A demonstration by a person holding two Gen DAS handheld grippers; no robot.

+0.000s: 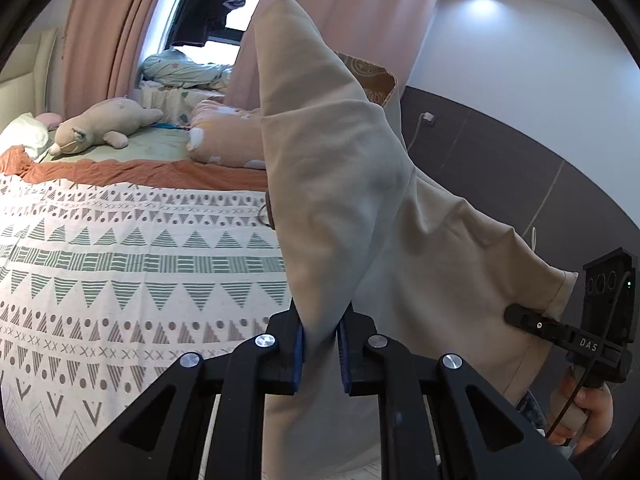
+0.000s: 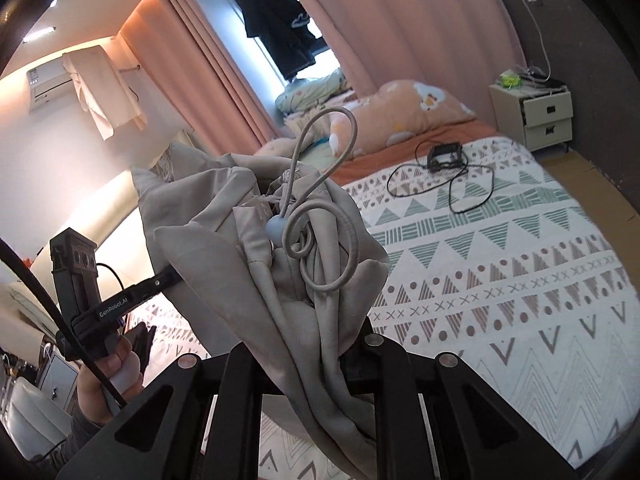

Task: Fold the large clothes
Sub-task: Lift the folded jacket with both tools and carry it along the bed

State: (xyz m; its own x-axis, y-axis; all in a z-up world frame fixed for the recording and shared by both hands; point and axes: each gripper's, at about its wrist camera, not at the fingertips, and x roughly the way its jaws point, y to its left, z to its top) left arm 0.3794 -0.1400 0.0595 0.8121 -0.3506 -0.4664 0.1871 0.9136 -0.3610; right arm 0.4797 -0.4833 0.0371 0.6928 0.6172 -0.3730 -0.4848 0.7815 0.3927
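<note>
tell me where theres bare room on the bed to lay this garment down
The patterned bedspread is bare across its near half, below the black device with cables. It is crowded towards the orange pillow and plush toy. Both jaws grip the beige garment.

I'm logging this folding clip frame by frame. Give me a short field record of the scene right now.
garment: beige garment, held up above the bed, not yet folded
left gripper: shut on the fabric
right gripper: shut on bunched fabric
drawstring: looped loose, with toggle
surface: patterned bedspread
on bed: plush toy, black device with cable
</note>
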